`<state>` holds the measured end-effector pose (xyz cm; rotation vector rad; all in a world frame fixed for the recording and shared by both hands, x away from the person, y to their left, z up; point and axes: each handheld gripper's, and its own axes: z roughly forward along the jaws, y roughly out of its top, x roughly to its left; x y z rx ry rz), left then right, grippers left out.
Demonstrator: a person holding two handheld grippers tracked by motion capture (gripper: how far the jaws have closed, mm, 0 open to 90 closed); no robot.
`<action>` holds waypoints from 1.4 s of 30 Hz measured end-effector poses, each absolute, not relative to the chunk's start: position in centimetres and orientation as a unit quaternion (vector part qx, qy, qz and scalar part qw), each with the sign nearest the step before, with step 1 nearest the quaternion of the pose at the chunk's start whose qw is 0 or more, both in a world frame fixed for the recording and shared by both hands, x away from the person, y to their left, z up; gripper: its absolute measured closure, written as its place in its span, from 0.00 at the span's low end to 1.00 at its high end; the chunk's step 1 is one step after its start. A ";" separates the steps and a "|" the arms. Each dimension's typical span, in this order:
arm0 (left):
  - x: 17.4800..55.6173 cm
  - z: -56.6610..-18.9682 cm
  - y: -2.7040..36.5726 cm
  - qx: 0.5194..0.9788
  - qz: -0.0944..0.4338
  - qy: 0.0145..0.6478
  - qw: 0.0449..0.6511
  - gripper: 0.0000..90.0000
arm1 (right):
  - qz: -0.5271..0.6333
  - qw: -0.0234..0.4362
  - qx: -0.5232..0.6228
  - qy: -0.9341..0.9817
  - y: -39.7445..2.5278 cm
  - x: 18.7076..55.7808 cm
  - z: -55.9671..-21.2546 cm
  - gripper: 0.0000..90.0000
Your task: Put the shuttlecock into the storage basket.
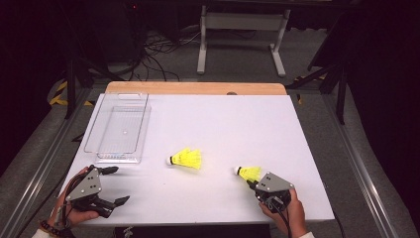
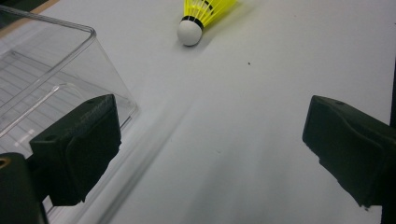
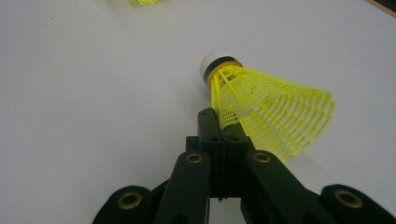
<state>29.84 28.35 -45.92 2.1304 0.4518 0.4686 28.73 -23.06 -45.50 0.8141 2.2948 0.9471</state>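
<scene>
Your right gripper [image 3: 223, 122] pinches the skirt edge of a yellow shuttlecock [image 3: 261, 105] on the bench [image 1: 237, 124], while your left gripper [image 1: 113, 185] gapes wide and empty beside the clear tray [image 1: 117, 128].

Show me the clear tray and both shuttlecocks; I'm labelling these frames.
Clear tray [image 1: 119, 130], high view, its floor.
Middle shuttlecock [image 1: 188, 158], high view, yellow skirt.
Gripped shuttlecock [image 3: 273, 119], right gripper view, yellow skirt.
</scene>
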 end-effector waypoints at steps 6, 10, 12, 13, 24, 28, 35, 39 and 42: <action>30.1 -46.0 28.3 0.860 0.188 0.181 0.439 0.06 | 0.353 0.266 0.305 0.844 -23.3 28.6 -45.4 1.00; 30.0 -46.0 28.3 0.859 0.189 0.183 0.440 0.06 | 0.355 0.267 0.304 0.843 -23.4 28.6 -45.3 1.00; 30.0 -46.0 28.3 0.858 0.189 0.183 0.441 0.06 | 0.357 0.268 0.303 0.842 -23.4 28.6 -45.3 1.00; 30.0 -46.0 28.2 0.858 0.189 0.183 0.441 0.06 | 0.358 0.268 0.302 0.842 -23.4 28.6 -45.2 1.00; 29.9 -46.0 28.1 0.860 0.191 0.181 0.436 0.06 | 0.368 0.276 0.301 0.835 -23.7 28.4 -44.8 1.00; 29.8 -46.0 28.1 0.861 0.191 0.180 0.436 0.06 | 0.370 0.280 0.303 0.833 -23.7 28.5 -44.7 1.00; 29.9 -46.0 28.1 0.861 0.191 0.180 0.436 0.06 | 0.373 0.285 0.301 0.830 -23.8 28.4 -44.4 1.00; 29.8 -46.0 28.1 0.861 0.191 0.180 0.436 0.06 | 0.376 0.286 0.300 0.828 -23.8 28.4 -44.3 1.00; 29.8 -46.0 28.1 0.861 0.192 0.180 0.436 0.06 | 0.377 0.287 0.300 0.828 -23.8 28.4 -44.3 1.00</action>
